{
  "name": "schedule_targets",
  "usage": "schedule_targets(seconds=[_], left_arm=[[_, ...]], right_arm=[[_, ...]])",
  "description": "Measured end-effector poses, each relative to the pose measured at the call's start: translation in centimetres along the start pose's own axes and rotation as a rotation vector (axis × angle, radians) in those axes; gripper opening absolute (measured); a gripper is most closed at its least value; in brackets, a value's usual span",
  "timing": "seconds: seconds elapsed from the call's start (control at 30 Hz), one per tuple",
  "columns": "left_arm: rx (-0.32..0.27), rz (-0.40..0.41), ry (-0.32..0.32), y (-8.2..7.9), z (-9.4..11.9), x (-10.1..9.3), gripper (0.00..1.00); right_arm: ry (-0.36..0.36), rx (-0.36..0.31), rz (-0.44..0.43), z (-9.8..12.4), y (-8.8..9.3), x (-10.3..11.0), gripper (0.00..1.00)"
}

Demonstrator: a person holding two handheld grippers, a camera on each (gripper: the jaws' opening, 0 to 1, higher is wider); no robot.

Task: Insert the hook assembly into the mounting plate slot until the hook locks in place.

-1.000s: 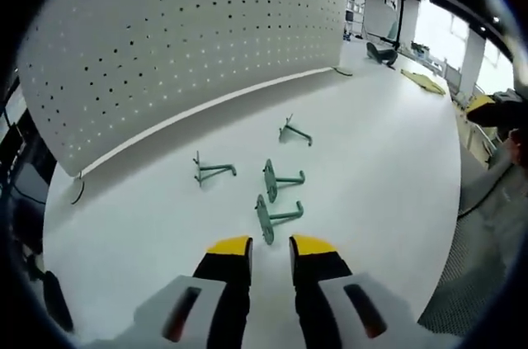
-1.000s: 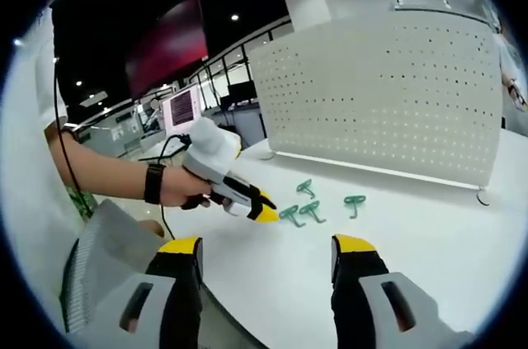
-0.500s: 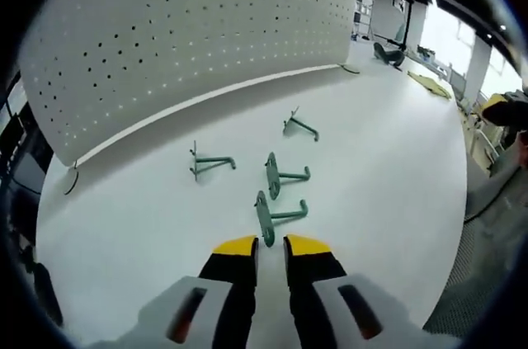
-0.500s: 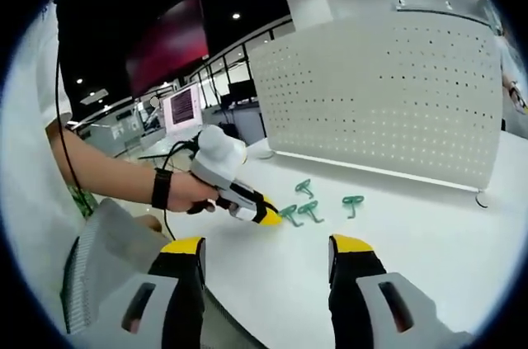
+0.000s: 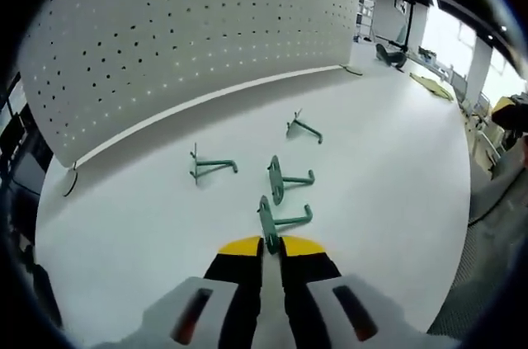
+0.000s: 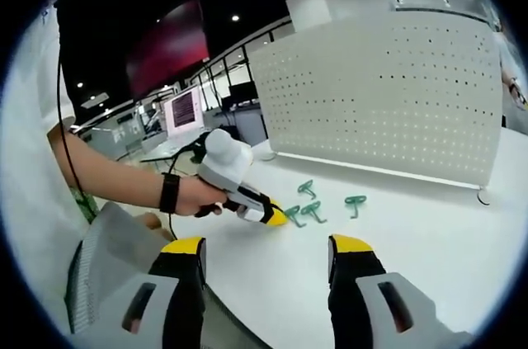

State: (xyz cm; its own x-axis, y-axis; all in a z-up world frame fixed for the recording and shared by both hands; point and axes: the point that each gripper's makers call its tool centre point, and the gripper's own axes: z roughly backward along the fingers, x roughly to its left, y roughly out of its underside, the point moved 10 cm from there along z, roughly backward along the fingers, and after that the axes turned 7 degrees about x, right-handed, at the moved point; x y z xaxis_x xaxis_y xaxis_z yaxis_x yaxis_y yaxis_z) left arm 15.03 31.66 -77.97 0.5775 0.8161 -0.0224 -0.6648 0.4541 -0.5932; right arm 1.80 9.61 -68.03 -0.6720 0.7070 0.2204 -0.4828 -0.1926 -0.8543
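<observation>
- In the left gripper view, my left gripper (image 5: 271, 244) rises from the bottom centre with its yellow-tipped jaws drawn nearly together, only a thin gap left between them.
- The tips sit right at the round base plate of the nearest green hook (image 5: 275, 222); I cannot tell whether they have hold of it or only touch it.
- A second green hook (image 5: 285, 178) lies just above that one, near the frame's middle, a third hook (image 5: 209, 167) is off to its left, and a fourth hook (image 5: 304, 127) lies higher, toward the pegboard.
- All four lie on the white table (image 5: 388, 159), apart from one another.
- The white perforated pegboard (image 5: 181, 27) stands upright across the upper left of the frame.
- In the right gripper view, my right gripper (image 6: 268, 254) holds its jaws wide apart at the bottom, with nothing between them.
- There, a hand (image 6: 191, 198) at centre left holds the left gripper against the hook cluster, and the pegboard fills the upper right.
</observation>
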Motion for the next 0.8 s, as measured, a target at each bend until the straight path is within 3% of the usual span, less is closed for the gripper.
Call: schedule_targets(seconds=[0.2, 0.63, 0.8], left_arm=[[-0.020, -0.010, 0.006, 0.2, 0.2, -0.1, 0.04], [-0.047, 0.065, 0.044, 1.4, 1.3, -0.2, 0.04], [-0.086, 0.096, 0.069, 1.6, 2.5, -0.5, 0.03]], right_arm=[[0.002, 0.006, 0.001, 0.1, 0.0, 0.0, 0.60], [-0.017, 0.018, 0.014, -0.5, -0.1, 0.7, 0.60], [-0.030, 0.015, 0.021, -1.0, -0.3, 1.1, 0.60]])
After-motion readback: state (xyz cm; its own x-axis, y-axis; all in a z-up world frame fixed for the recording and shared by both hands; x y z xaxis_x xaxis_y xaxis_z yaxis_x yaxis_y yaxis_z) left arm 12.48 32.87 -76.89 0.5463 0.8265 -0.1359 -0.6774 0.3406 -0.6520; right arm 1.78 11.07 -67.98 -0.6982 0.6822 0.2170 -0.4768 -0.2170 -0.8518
